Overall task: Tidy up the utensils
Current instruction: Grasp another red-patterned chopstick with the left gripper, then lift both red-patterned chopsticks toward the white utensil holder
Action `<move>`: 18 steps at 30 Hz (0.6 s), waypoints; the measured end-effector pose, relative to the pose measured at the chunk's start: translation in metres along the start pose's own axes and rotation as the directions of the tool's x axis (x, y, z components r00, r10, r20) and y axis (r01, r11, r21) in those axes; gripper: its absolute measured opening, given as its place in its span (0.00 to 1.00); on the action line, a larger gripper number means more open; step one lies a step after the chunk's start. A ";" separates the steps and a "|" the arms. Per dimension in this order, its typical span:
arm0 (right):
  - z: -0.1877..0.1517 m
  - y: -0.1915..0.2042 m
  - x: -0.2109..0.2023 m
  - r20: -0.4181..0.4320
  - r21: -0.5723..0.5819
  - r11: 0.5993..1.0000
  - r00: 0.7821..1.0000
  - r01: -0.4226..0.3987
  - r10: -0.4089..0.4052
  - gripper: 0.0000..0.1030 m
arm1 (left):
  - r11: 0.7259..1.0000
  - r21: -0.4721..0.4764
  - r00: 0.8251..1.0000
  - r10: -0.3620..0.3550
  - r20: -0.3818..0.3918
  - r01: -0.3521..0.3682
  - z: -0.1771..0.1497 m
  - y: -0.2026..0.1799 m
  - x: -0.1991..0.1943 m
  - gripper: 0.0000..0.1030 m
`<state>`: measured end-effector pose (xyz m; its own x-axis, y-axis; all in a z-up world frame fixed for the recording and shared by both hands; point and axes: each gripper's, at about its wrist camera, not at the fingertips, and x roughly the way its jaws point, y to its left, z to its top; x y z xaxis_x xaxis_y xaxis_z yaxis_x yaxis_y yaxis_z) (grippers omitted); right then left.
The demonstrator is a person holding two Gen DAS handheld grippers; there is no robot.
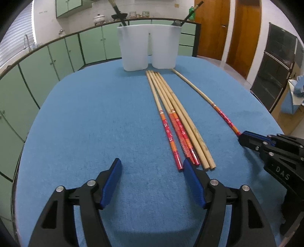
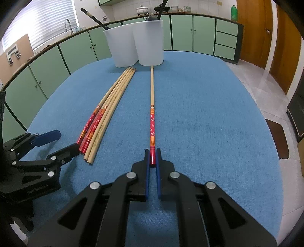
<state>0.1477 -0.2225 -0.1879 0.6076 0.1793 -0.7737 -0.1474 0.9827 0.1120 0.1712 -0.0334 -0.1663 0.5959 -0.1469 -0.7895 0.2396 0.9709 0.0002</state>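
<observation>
A single chopstick (image 2: 152,114), pale wood with a red patterned end, lies on the blue table top and points at the white two-compartment holder (image 2: 136,43). My right gripper (image 2: 152,153) is shut on its red end; the left wrist view shows the same grip, right gripper (image 1: 245,136) on the single chopstick (image 1: 213,104). A bundle of several chopsticks (image 1: 171,114) lies side by side in front of the holder (image 1: 148,47). My left gripper (image 1: 152,163) stands open at the bundle's near ends. Its right fingertip touches or nearly touches them, and nothing is between its jaws.
The blue cloth (image 1: 85,114) covers a rounded table. Dark utensils (image 2: 95,18) stick out of the holder. Green cabinets (image 1: 57,60) run behind and to the left, wooden doors (image 1: 228,28) stand at the back right, and a chair seat (image 2: 279,136) sits by the right edge.
</observation>
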 end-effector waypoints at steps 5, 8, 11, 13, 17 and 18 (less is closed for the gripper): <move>-0.001 0.000 0.000 -0.001 0.000 1.000 1.000 -0.001 0.001 0.06 | 1.000 -0.014 1.000 0.004 0.000 -0.004 0.000 0.005 -0.001 0.65; -0.001 -0.002 0.001 -0.003 0.007 1.000 1.000 -0.011 0.011 0.06 | 1.000 -0.013 1.000 0.007 0.001 -0.007 0.000 0.006 -0.001 0.62; -0.001 -0.004 0.001 -0.004 0.012 1.000 1.000 -0.018 0.018 0.06 | 1.000 -0.015 1.000 0.013 0.010 -0.013 0.000 0.006 -0.002 0.47; -0.001 -0.003 0.000 -0.003 0.010 1.000 1.000 -0.016 0.016 0.06 | 1.000 -0.015 1.000 0.012 0.016 -0.011 -0.001 0.005 -0.004 0.34; -0.001 -0.002 0.000 0.000 0.002 1.000 1.000 -0.007 0.007 0.05 | 1.000 -0.004 1.000 -0.003 0.019 0.003 0.000 -0.001 -0.004 0.07; -0.001 -0.002 0.000 0.001 0.001 1.000 1.000 -0.006 0.006 0.05 | 1.000 0.000 1.000 -0.002 0.019 0.002 0.001 -0.002 -0.004 0.05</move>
<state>0.1471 -0.2247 -0.1889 0.6074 0.1857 -0.7724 -0.1508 0.9816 0.1174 0.1692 -0.0346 -0.1629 0.6101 -0.1523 -0.7776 0.2405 0.9706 -0.0014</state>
